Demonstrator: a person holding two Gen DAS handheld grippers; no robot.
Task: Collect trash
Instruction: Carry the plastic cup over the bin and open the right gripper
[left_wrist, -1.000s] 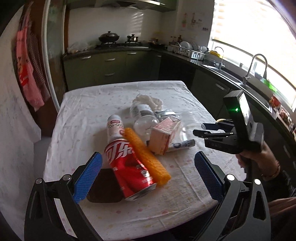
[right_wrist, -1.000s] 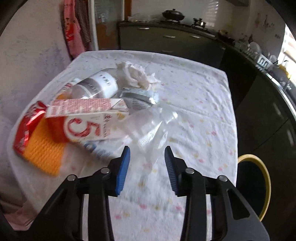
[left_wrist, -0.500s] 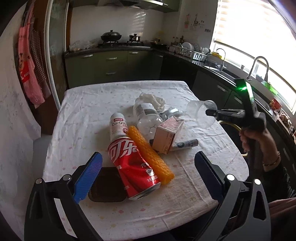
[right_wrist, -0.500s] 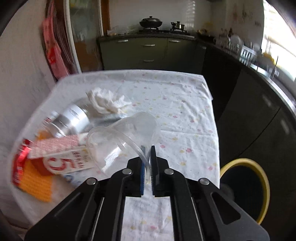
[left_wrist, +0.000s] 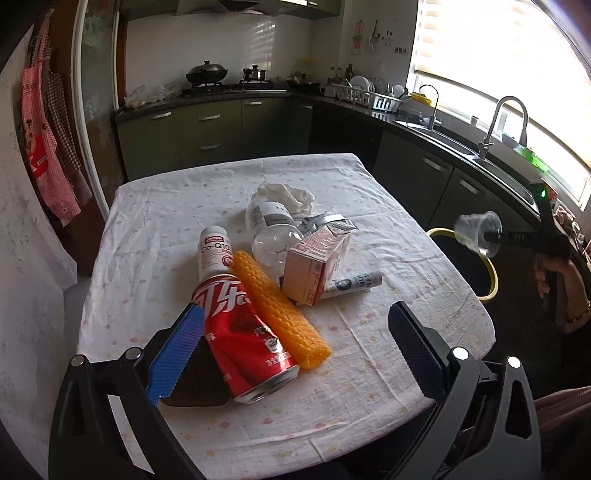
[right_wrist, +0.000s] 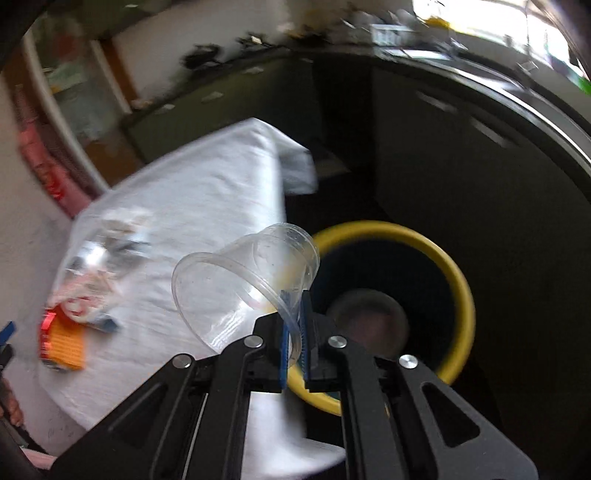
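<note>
1. Left wrist view: the left gripper (left_wrist: 295, 354) was held with its jaws spread wide and nothing between them, low over the near edge of the table (left_wrist: 177, 206), which was covered with a pale spotted cloth.
2. A crushed red can (left_wrist: 242, 332) was seen lying on its side just ahead of the left blue pad, with an orange textured roll (left_wrist: 280, 308) touching its right flank.
3. Behind these, a white Co-Q10 bottle (left_wrist: 214, 249), a clear bottle (left_wrist: 271, 232), a pink carton (left_wrist: 316, 267), a small tube (left_wrist: 351, 284) and a crumpled white tissue (left_wrist: 286, 194) were gathered near the table's middle.
4. A dark flat object was partly hidden under the left finger; what it was could not be told.
5. Off the table's right edge, the right gripper (left_wrist: 496, 236) was seen clamped on the rim of a clear plastic cup (left_wrist: 476, 234), held in the air above a yellow-rimmed bin (left_wrist: 493, 273).
6. Right wrist view (blurred): the right gripper (right_wrist: 294, 341) was closed on the wall of the clear plastic cup (right_wrist: 240, 280) at its rim, the cup tilted with its mouth toward the camera.
7. The yellow-rimmed bin (right_wrist: 463, 295) was seen just below and beyond the cup, beside the table (right_wrist: 207, 206).
</note>
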